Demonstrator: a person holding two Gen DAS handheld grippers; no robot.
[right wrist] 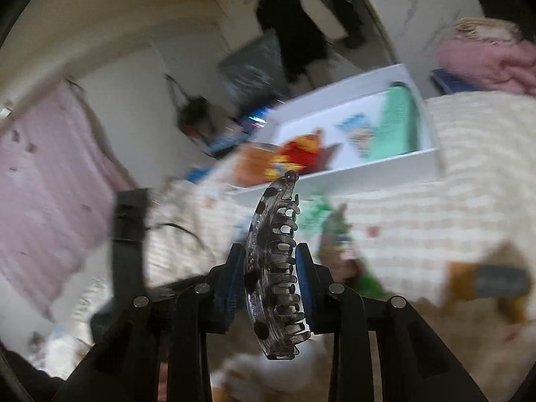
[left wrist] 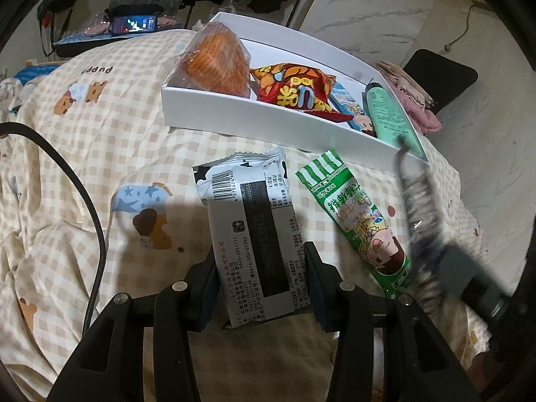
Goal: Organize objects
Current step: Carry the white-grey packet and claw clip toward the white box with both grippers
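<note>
Now the left tool is spread around a grey-white snack packet lying on the checked bed cover; whether the fingers touch it, I cannot tell. At 2 o'clock from the packet lies a green striped snack stick. At 12 o'clock stands the white box. The right tool pinches a spotted hair claw clip.

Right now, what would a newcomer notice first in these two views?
The spotted hair claw clip clamped in the right gripper, filling the right wrist view. Then the white box of snacks on the checked blanket, and the left gripper straddling a cow-print snack packet.
</note>
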